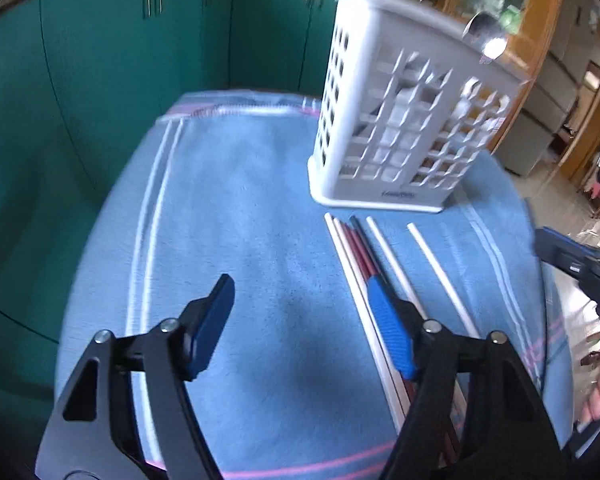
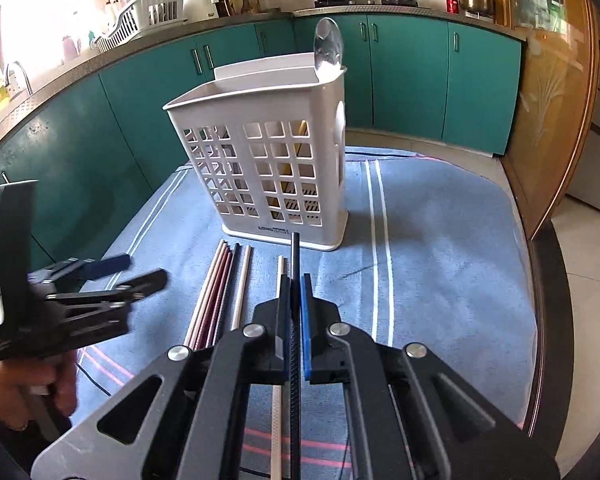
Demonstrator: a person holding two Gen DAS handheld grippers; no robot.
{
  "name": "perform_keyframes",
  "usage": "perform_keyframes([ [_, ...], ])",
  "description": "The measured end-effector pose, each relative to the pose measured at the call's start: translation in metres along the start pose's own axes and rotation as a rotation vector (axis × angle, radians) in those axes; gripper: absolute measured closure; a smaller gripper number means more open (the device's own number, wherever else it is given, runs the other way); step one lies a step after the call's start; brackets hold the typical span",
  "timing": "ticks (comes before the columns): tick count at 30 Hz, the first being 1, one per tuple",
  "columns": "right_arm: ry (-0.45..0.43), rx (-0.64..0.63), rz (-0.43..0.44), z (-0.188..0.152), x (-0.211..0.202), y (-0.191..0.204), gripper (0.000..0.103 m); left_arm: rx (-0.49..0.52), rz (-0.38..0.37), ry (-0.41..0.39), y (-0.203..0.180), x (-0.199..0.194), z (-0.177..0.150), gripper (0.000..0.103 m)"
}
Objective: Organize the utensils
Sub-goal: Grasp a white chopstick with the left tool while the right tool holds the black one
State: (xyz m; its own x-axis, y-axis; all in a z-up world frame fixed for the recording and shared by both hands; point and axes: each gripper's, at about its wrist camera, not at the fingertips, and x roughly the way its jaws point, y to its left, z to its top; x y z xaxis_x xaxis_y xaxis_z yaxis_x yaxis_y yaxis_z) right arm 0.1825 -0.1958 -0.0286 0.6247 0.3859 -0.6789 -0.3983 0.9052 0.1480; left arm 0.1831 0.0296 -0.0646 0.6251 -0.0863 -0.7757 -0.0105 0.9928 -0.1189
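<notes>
Our right gripper [image 2: 296, 280] clamps one black chopstick [image 2: 295, 252]; we judge the next move is lifting it into the white utensil holder [image 2: 260, 152], left gripper [image 1: 300, 304] open

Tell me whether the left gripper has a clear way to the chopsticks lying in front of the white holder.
Probably yes: the left gripper is open, empty, already over the chopsticks on the blue towel, with nothing between.

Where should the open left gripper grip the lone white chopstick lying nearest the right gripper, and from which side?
Probably mid-shaft on the white chopstick, from above, left gripper jaws straddling it crosswise: it lies flat on the blue towel with gaps either side.
</notes>
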Motion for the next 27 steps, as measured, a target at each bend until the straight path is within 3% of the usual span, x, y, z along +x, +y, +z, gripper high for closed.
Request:
perform_keyframes([
  [3, -0.001, 0.009, 0.009, 0.002, -0.001, -0.004, 0.098, 0.025, 0.044, 0.01, -0.013, 0.015, 0.003, 0.04],
  [5, 0.003, 0.011, 0.015, -0.003, 0.002, -0.003, 0.098, 0.023, 0.06, 0.032, -0.015, 0.025, 0.003, 0.048],
  [11, 0.005, 0.004, 0.028, -0.004, 0.002, -0.001, 0.098, 0.036, 0.113, 0.037, -0.017, 0.034, 0.005, 0.053],
  [15, 0.003, 0.011, 0.026, -0.003, 0.001, -0.002, 0.098, -0.004, 0.071, 0.054, -0.016, 0.029, 0.01, 0.054],
  [24, 0.008, 0.006, 0.025, -0.004, 0.0, 0.0, 0.098, -0.002, 0.062, 0.071, -0.02, 0.029, 0.012, 0.054],
  [27, 0.009, 0.009, 0.024, -0.004, 0.001, -0.001, 0.098, -0.044, 0.052, 0.043, -0.015, 0.018, 0.02, 0.052],
])
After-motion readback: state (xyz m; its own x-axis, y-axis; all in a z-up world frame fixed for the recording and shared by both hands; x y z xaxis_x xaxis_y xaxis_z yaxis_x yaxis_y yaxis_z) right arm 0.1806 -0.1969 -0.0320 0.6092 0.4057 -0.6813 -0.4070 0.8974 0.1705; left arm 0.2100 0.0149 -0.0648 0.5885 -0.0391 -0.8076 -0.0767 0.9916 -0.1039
